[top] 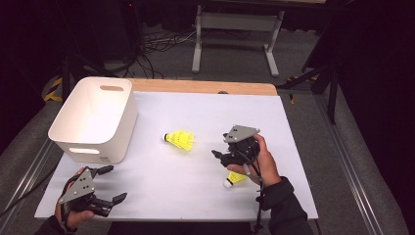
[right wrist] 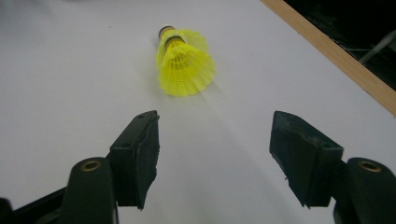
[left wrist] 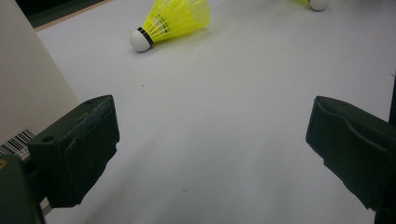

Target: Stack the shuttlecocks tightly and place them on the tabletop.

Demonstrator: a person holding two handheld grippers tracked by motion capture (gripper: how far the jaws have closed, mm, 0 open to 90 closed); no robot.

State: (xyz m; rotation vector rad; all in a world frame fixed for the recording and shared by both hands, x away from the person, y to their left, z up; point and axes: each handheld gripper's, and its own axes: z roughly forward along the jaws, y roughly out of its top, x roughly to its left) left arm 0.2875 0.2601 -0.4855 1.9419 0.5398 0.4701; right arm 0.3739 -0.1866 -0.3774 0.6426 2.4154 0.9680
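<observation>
1. Nearest the lens in my right gripper view are my right gripper's two black jaws, blocky and matte with rough-edged pads; they stand apart with bare table between them and nothing gripped.
2. Straight ahead of that gap, a little toward the left jaw and clear of both tips, lies the shuttlecock I am working on: a bright yellow plastic skirt of fine mesh ribs, flared like a cone, with a dark band and a rounded pale cork.
3. It rests on its side. Its long axis runs roughly along my line of sight, with the open skirt facing the jaws and the cork pointing away from them.
4. From the high view the cork points toward the white tub, with the skirt toward my right gripper.
5. My left gripper also has its jaws wide apart, with nothing between the pads; the same shuttlecock lies well beyond them, toward the left jaw's side, its cork pointing left in that view.
6. A second yellow shuttlecock lies just beside my right hand, behind the right jaws, its cork toward the near edge.
7. The tub is smooth white plastic with rounded corners and slot handles; its wall stands just outside my left jaw.
8. The table has a flat, matte white top with a wooden strip along its far edge.
</observation>
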